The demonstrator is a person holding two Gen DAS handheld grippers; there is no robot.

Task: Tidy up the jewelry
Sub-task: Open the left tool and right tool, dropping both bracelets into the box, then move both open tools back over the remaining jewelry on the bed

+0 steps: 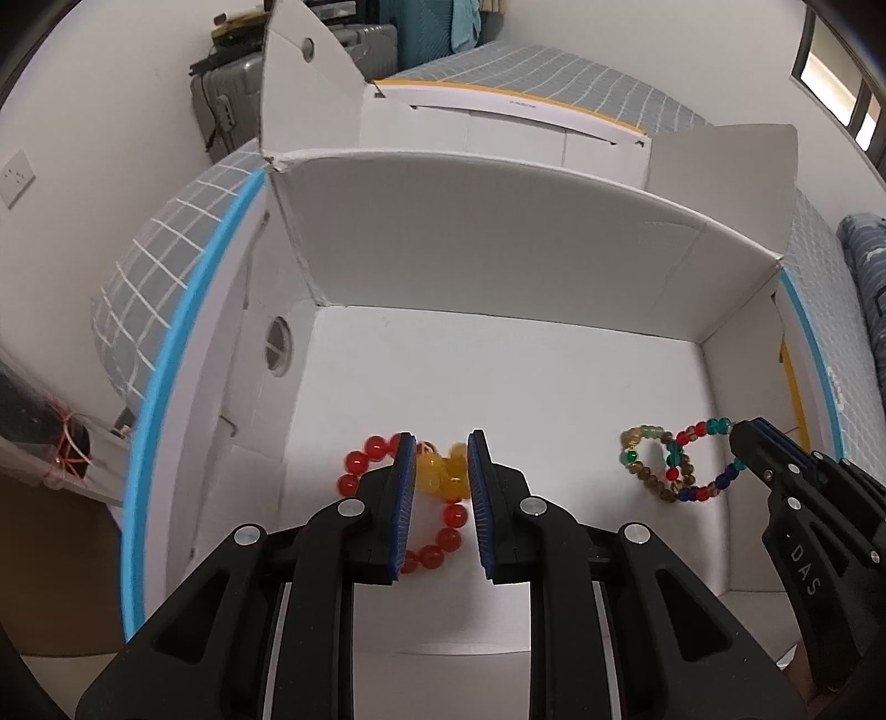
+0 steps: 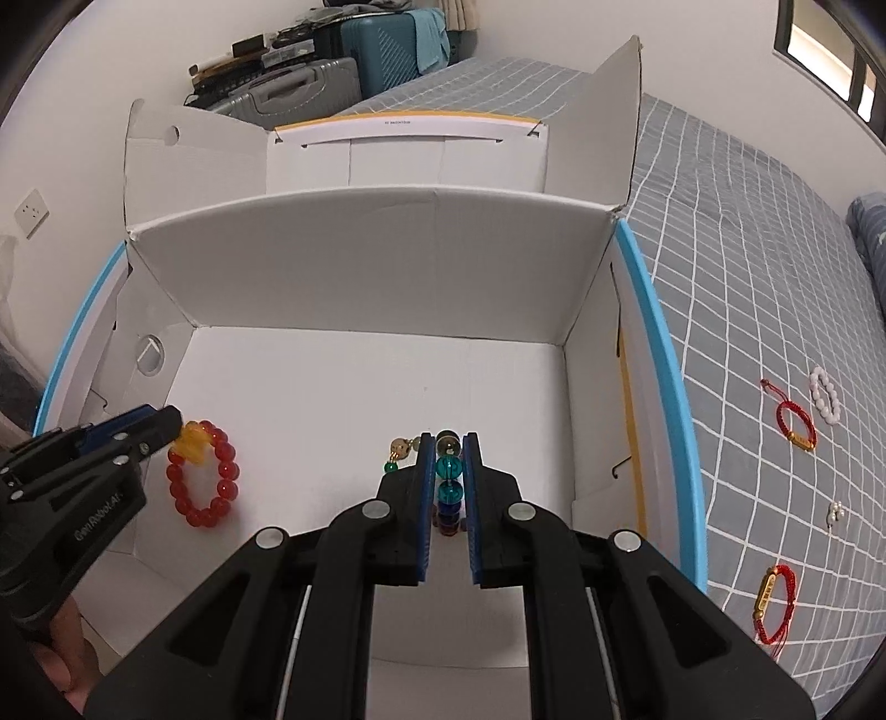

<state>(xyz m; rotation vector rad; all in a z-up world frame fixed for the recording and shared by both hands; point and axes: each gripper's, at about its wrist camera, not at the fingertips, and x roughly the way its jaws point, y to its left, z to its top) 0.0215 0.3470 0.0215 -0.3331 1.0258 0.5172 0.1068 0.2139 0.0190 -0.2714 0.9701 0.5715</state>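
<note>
A bed covered in a grey quilt with a white grid pattern (image 2: 747, 288) fills the right of the room; plain white walls (image 2: 111, 61) rise behind it; a white wall socket (image 2: 32, 212) sits on the left wall; at the far end, past the bed's far edge, stands a teal hard-shell suitcase (image 2: 382, 50) beside a grey ribbed suitcase (image 2: 299, 91), with dark clutter stacked on top; a dark-framed window (image 2: 825, 50) at upper right lets in pale daylight; a blue patterned pillow (image 2: 872, 232) lies at the bed's right edge.
</note>
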